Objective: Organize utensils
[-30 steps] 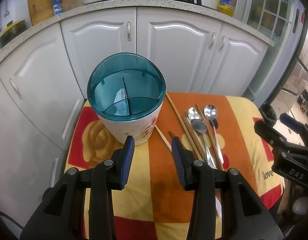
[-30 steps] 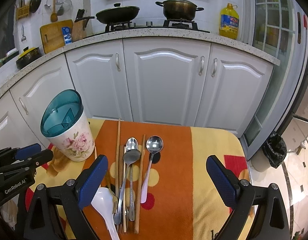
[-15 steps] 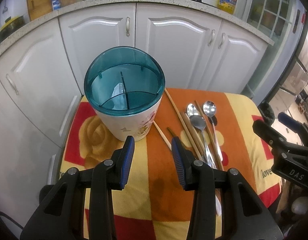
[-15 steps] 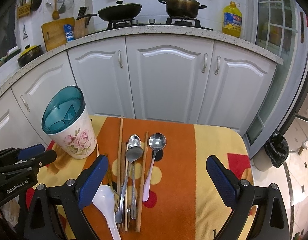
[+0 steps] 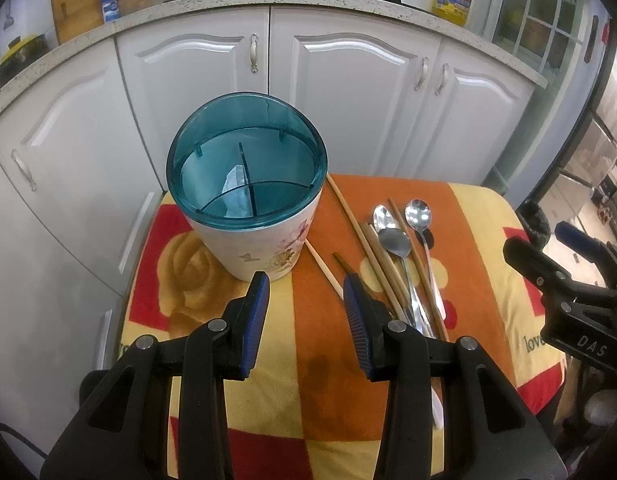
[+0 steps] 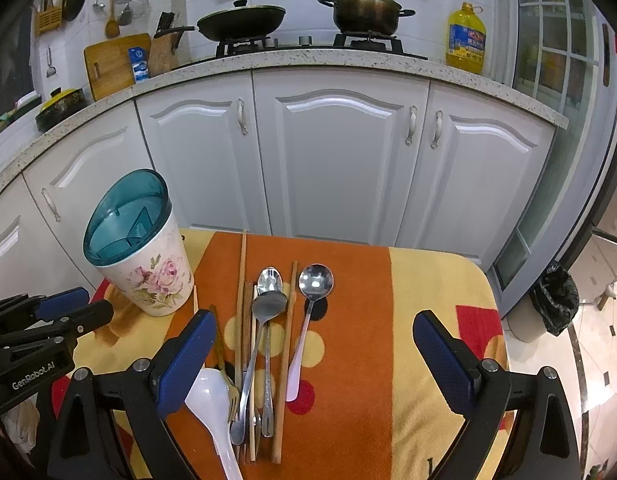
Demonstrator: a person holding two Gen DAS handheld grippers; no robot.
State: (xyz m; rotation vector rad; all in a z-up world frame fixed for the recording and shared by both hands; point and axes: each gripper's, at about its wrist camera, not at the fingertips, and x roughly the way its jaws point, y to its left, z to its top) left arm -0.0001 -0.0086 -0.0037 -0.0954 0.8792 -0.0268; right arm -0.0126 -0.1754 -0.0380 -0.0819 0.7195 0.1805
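- Left wrist view: you are holding the left hand-held gripper (image 5: 304,294) released just before the utensil holder (image 5: 246,192), nothing picked yet.
- Right hand-held gripper (image 6: 308,340) is hovering wide apart, empty, above the utensils (image 6: 264,344).
- Utensils are lying on the table (image 6: 436,280) beside the holder, long axes running away from you, spoon bowls pointing toward the cabinets; next, you are likely needing to close across one handle.

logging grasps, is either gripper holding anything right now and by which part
Nothing is held: left gripper and right gripper are both open and empty.
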